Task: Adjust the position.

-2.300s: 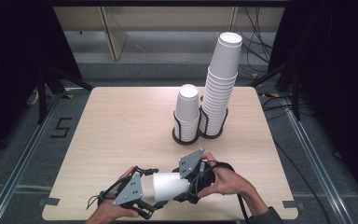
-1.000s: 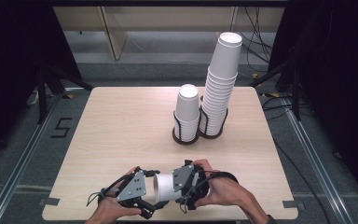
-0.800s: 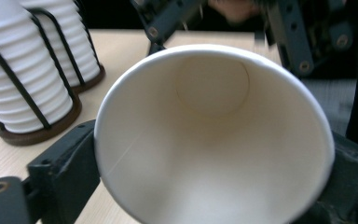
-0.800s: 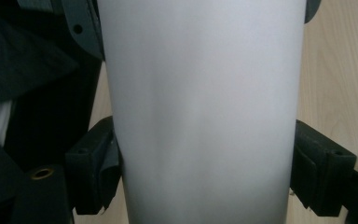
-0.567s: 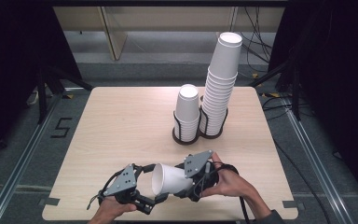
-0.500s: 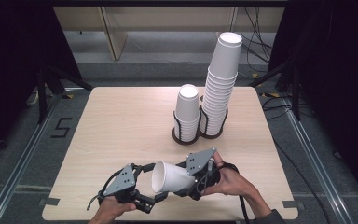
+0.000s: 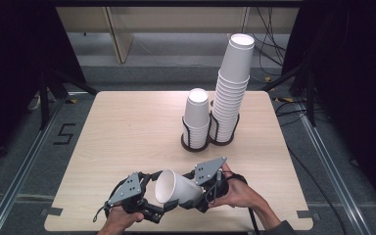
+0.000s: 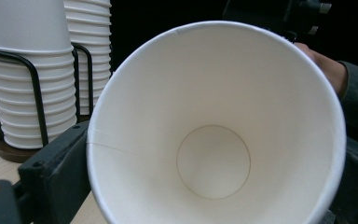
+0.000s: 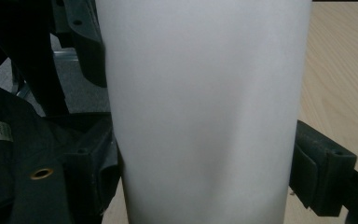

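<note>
Paper cup held on its side low over the tabletop's near edge. Right gripper fingers clamp its base end. Left gripper fingers have just been opening, rim between them, released. Withdraw left straight off; avoid crushing the wall.

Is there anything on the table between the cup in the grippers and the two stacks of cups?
Nothing visible. The cup is in the right gripper, and bare table lies between it and the short stack and tall stack.
</note>
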